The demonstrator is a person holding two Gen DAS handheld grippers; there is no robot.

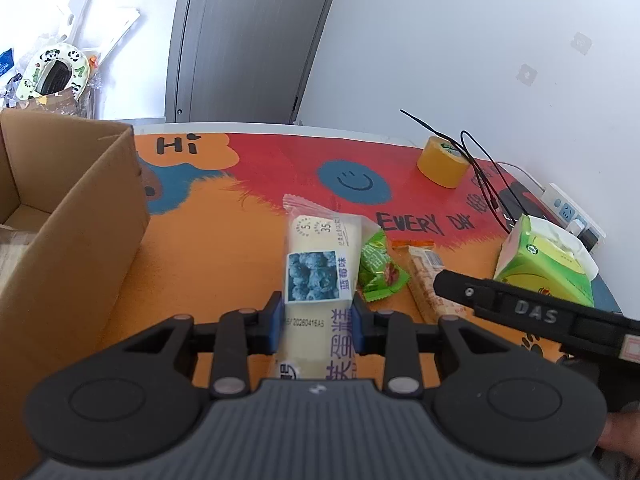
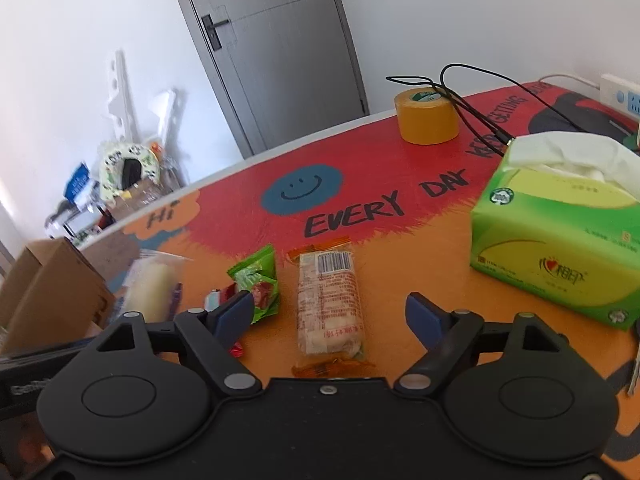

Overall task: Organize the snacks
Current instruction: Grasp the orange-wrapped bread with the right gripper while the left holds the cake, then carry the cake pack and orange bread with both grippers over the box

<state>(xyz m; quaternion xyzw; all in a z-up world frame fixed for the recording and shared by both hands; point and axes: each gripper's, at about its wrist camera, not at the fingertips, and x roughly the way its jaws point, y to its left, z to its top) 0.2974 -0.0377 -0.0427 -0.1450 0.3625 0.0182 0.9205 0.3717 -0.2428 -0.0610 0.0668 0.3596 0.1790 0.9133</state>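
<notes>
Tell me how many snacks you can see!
4: the blueberry cake in the left tool, the green packet and orange packet on the mat, and a small red-and-white one half-hidden behind the right tool.

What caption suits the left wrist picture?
Left gripper shut on blueberry cake pack, cardboard box waiting at left.

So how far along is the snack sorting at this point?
Early. Nothing can be confirmed as packed: the part of the cardboard box interior that shows holds no snacks. In hand: the left gripper is shut on the blueberry cake pack. Left: the green snack packet and orange-wrapped pastry lie on the table, the open right gripper straddling the pastry.
</notes>
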